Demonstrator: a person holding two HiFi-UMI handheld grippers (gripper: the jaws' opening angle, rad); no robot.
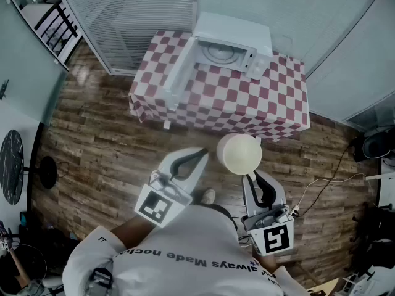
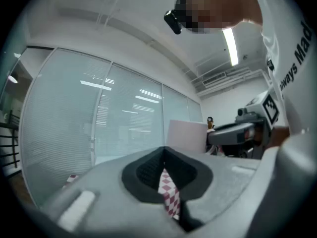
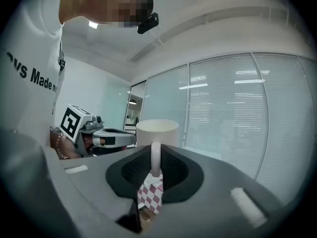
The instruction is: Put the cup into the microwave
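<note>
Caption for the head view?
Right gripper holds the cup above the floor, short of the open microwave on the checkered table.

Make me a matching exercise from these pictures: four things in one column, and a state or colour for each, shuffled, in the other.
Things:
1. cup
2. microwave door
3. left gripper
4. tablecloth

States:
A. swung open
B. red-and-white checked
C. held by its handle in the right gripper
D. shut, with nothing between its jaws

Pairs: 1-C, 2-A, 3-D, 4-B.
</note>
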